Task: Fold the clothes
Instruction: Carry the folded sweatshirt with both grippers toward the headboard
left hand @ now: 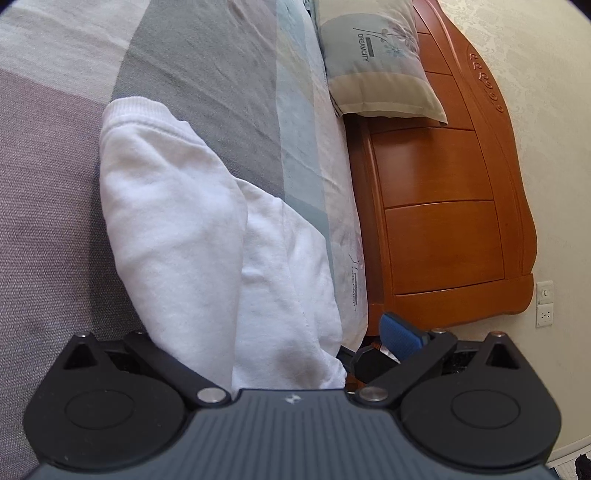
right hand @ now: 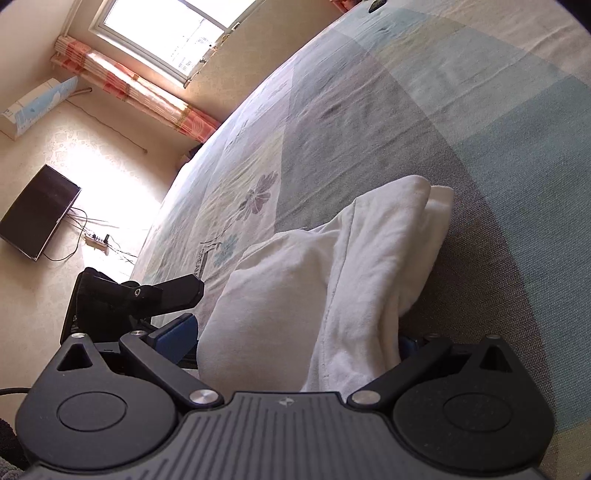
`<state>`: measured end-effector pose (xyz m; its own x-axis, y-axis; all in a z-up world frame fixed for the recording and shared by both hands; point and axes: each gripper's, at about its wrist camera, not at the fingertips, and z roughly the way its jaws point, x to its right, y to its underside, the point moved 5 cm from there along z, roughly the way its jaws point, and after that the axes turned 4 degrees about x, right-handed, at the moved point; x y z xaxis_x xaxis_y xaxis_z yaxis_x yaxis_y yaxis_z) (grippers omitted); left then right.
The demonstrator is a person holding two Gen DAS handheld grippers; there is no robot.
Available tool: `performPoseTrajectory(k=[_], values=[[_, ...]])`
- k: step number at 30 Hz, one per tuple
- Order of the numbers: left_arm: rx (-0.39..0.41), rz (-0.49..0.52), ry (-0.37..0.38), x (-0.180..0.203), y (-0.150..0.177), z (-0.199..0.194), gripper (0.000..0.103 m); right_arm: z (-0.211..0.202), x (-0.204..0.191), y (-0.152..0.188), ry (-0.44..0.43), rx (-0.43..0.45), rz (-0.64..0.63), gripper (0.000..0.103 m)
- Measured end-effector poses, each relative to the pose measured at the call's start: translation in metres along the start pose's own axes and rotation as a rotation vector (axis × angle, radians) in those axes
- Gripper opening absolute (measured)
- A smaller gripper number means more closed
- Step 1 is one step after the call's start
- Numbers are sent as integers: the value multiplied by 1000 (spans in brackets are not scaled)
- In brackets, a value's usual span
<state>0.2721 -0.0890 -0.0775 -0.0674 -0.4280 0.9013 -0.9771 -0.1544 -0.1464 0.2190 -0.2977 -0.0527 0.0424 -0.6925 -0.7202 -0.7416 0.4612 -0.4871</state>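
A white sweatshirt (left hand: 192,229), folded into a thick bundle, lies on the patchwork bedspread (left hand: 207,92) with its ribbed hem at the far end. My left gripper (left hand: 273,332) is open around the near end. Its blue right pad (left hand: 400,330) shows beside the cloth, and its left finger is hidden under it. In the right wrist view the sweatshirt (right hand: 295,288) rises between the wide-apart fingers of my right gripper (right hand: 291,336), which is open. The cloth mostly covers its right pad. Each gripper sees the other close beside the garment: the right gripper (left hand: 369,363) and the left gripper (right hand: 140,295).
A pillow (left hand: 373,59) leans on the orange wooden headboard (left hand: 443,184), with wall sockets (left hand: 545,302) beyond. Off the bed's other side are a window (right hand: 162,33), a dark TV (right hand: 37,214) and a power strip (right hand: 96,240) with cables. The bedspread (right hand: 406,110) stretches on past the sweatshirt.
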Motion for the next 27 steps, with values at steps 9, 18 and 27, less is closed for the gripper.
performPoseTrajectory(k=[9,18,27], values=[[1,27,43,18,-2,6,101,-15,-6,-14,-1,42,-40,103],[-70,86,89,57,-17,74,101,-55,22,-40,47,129,-66,103],[-105,111,153,103,-29,164,101,-108,77,-96,117,197,-159,103]])
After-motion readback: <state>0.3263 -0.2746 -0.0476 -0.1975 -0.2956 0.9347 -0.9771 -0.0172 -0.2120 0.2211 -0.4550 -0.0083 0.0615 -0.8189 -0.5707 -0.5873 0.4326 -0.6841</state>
